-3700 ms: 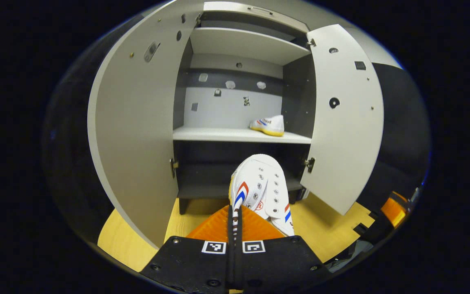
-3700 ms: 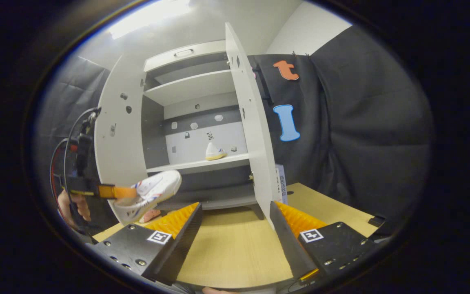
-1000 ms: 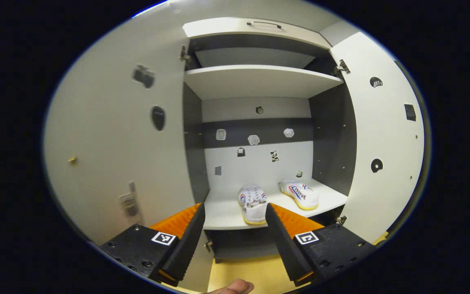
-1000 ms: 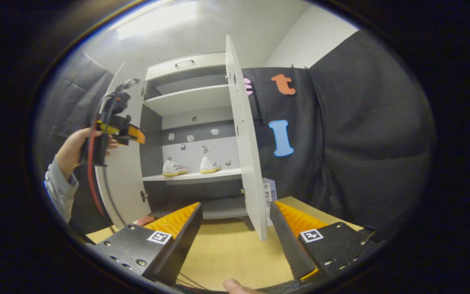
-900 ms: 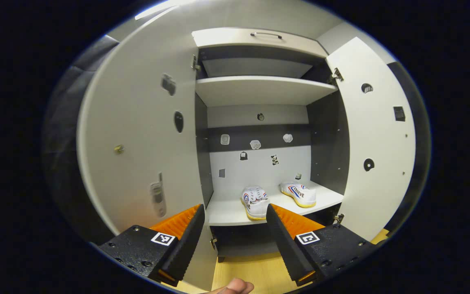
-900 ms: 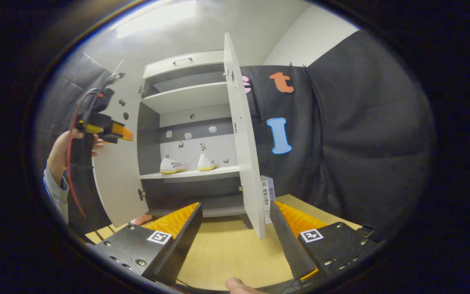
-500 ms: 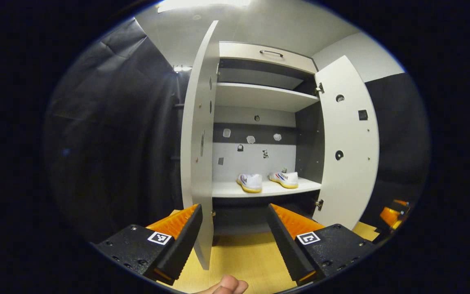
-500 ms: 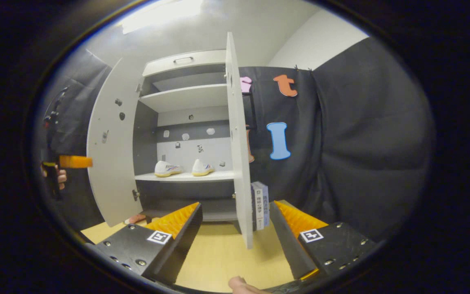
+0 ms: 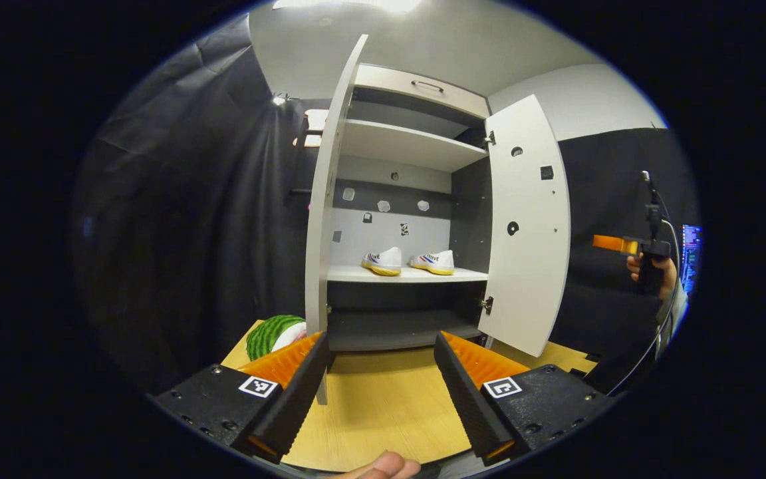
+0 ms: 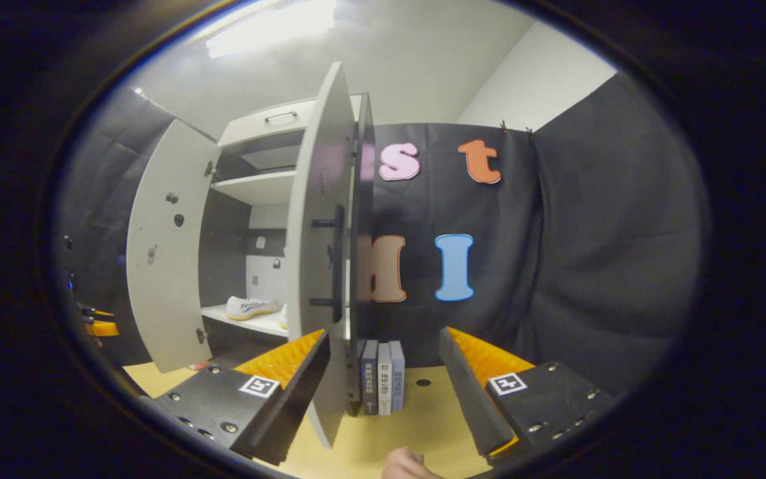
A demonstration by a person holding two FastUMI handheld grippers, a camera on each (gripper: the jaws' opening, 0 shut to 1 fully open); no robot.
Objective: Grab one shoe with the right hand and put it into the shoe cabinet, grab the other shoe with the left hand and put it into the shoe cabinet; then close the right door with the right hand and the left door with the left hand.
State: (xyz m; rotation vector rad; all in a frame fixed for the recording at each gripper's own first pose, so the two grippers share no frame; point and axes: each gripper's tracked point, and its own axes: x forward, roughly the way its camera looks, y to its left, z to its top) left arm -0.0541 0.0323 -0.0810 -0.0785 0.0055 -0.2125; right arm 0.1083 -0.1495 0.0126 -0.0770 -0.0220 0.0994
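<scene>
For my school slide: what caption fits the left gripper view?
Open tongs face the shoe cabinet, both doors open, two shoes side by side on its shelf.

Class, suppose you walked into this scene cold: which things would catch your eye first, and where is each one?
First, the tall shoe cabinet with both doors swung open, standing on the wooden floor. On its middle shelf a pair of white shoes sits side by side. In the right gripper view, the right door stands edge-on just ahead of the open right gripper, a row of books beside its foot.
</scene>
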